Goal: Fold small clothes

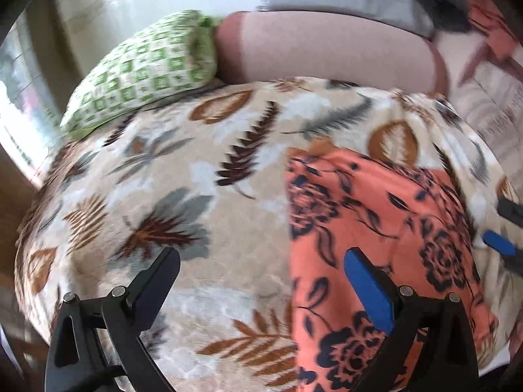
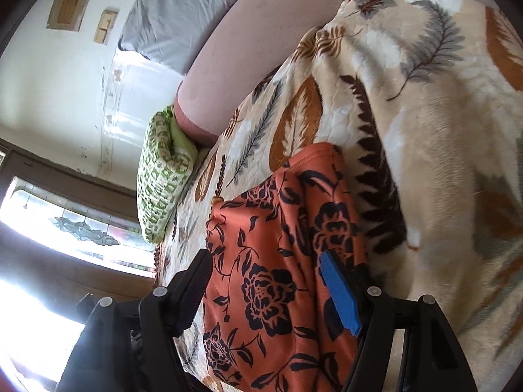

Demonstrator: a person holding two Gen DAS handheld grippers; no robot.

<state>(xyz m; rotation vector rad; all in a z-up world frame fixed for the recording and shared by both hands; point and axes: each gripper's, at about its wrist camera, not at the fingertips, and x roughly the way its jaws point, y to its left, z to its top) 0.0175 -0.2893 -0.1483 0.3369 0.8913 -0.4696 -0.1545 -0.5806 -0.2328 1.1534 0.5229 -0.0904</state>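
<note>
An orange garment with dark flower print (image 1: 376,225) lies flat on the leaf-patterned blanket (image 1: 202,170), apparently folded, with a straight left edge. My left gripper (image 1: 261,253) hangs open above the blanket. Its blue-padded finger (image 1: 369,290) is over the garment's left edge and its black finger is over bare blanket; nothing is between them. In the right wrist view the same garment (image 2: 271,261) lies below my right gripper (image 2: 266,254), which is open and spans the cloth's width without pinching it. The right gripper (image 1: 505,227) also shows at the right edge of the left wrist view.
A green-and-white patterned pillow (image 1: 140,75) and a long pink bolster (image 1: 327,52) lie along the far side of the bed. A grey cloth (image 2: 176,16) rests behind the bolster. A bright window (image 2: 65,222) is beyond the bed's end. The blanket (image 2: 425,130) spreads wide around the garment.
</note>
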